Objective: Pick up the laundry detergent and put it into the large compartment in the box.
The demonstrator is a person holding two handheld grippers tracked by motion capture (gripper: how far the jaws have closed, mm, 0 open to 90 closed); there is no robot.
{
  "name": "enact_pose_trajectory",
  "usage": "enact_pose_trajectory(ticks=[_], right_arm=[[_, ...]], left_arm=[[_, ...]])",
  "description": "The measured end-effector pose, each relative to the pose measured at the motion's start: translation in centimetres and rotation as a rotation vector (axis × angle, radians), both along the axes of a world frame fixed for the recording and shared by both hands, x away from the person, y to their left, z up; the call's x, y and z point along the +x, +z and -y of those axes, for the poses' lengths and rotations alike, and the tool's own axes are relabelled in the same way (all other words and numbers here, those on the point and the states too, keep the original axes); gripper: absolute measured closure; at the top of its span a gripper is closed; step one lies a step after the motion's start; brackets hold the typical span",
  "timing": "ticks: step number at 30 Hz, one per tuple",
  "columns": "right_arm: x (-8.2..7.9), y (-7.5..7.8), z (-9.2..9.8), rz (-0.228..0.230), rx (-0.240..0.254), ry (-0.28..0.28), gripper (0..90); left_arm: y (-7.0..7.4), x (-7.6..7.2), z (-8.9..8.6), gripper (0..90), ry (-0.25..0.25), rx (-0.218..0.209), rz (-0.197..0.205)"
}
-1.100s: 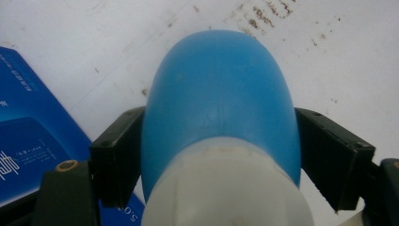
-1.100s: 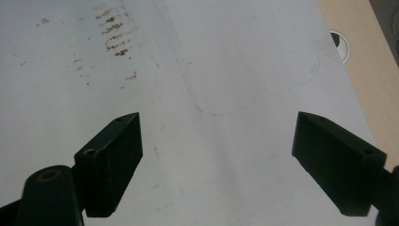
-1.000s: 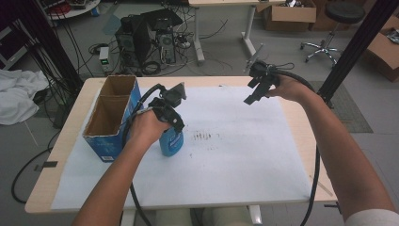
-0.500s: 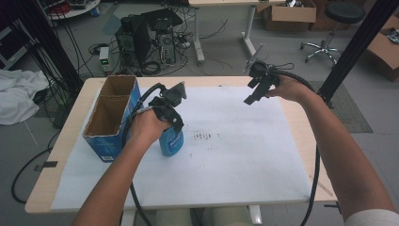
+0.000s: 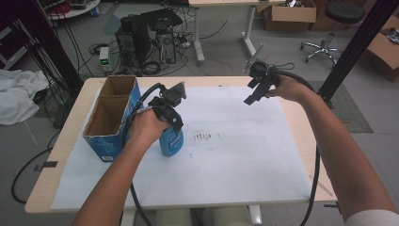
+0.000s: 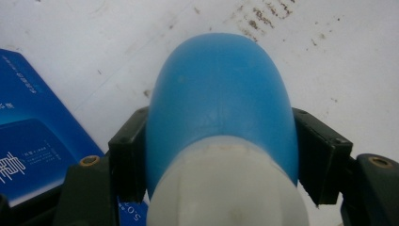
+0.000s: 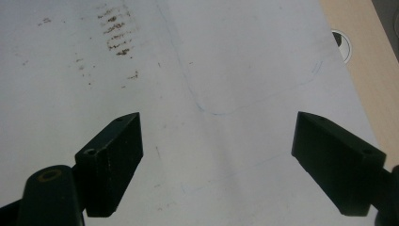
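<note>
Grasp step in hand: left tongs [image 5: 170,123] clamped on the blue bottle [image 6: 221,103], jaws just closed in from wider, pads now pressed against both sides of the body, just below the white cap [image 6: 226,188]. Bottle upright on the white paper [image 5: 226,160] of the bench [image 5: 61,188], near its left part, just beside the blue cardboard box [image 5: 101,146] but seemingly not touching it. Right tongs [image 5: 256,92] held above the far right part of the paper, jaws wide apart and empty, well apart from the bottle. Next move, probably: lift straight up first, to come free from the paper and the box wall, then carry over the open box, perhaps into one of its two compartments; needs a firm grip, because the round smooth body could slip or turn between the flat pads. Hard to make out: bottom of the bottle hidden behind its own body in the left gripper view, and partly behind the hand [image 5: 146,127] in the high view; cap cut off by the lower edge; printing on the box too small to read; inside of the box in shadow, floor not clearly seen. Brown marks [image 5: 203,137] on the paper beside the bottle, kind of stain not clear.
</note>
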State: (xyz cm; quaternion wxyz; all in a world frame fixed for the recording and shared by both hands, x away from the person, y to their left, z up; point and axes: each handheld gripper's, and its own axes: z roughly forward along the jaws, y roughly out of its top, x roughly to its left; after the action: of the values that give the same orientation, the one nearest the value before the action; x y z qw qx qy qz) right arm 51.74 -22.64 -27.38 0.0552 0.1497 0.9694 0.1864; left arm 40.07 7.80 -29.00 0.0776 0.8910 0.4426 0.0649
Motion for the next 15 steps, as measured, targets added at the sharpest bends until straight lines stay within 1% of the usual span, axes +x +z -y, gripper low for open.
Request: enact_pose_trajectory(ticks=[6, 8, 11, 15], right_arm=[[0.00, -0.05, -0.05, -0.001, 0.001, 0.001, 16.8], [0.00, -0.06, -0.09, -0.002, 0.002, 0.003, 16.8], [-0.02, -0.05, -0.20, -0.001, 0.002, 0.006, 16.8], [-0.02, -0.10, -0.24, -0.003, 0.000, 0.004, 16.8]], left_arm=[[0.02, -0.02, -0.06, 34.4, -0.001, 0.000, 0.010], [0.06, 0.02, -0.15, 35.6, -0.004, 0.000, 0.008], [0.06, 0.01, -0.24, 37.2, 0.006, -0.014, 0.012], [0.07, 0.02, -0.25, 37.2, -0.004, -0.009, 0.010]])
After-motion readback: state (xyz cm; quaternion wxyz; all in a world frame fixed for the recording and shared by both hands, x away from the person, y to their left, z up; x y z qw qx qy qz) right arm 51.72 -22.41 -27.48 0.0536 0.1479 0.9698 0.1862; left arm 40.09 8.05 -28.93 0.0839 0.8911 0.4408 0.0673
